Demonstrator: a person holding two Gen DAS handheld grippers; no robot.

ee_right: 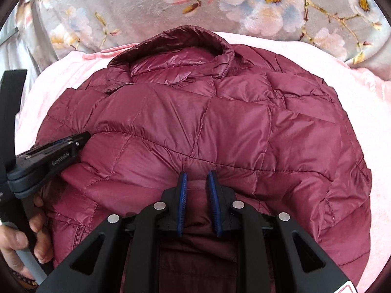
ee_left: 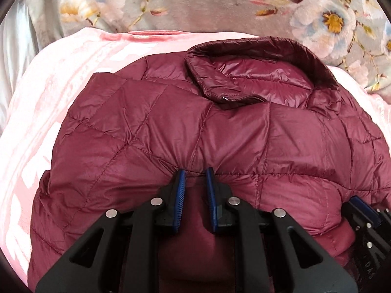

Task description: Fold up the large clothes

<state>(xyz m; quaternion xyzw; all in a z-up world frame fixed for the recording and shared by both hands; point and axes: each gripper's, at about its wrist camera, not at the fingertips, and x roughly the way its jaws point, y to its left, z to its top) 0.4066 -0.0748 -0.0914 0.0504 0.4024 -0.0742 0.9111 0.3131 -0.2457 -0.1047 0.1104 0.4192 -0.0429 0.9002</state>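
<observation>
A maroon quilted puffer jacket (ee_left: pixel 195 127) lies on a pink blanket, collar (ee_left: pixel 264 56) at the far side, its near part folded up over its body. My left gripper (ee_left: pixel 195 173) is shut on the near folded edge, fabric bunched between its blue pads. The same jacket fills the right wrist view (ee_right: pixel 220 122). My right gripper (ee_right: pixel 197 174) is shut on that same edge further right. The left gripper also shows from the side in the right wrist view (ee_right: pixel 70 141), and the right gripper sits at the right edge of the left wrist view (ee_left: pixel 361 207).
The pink blanket (ee_left: pixel 61 85) lies over a grey floral bedspread (ee_left: pixel 195 5) that fills the far side. A hand (ee_right: pixel 27 232) holds the left gripper's handle at the lower left of the right wrist view.
</observation>
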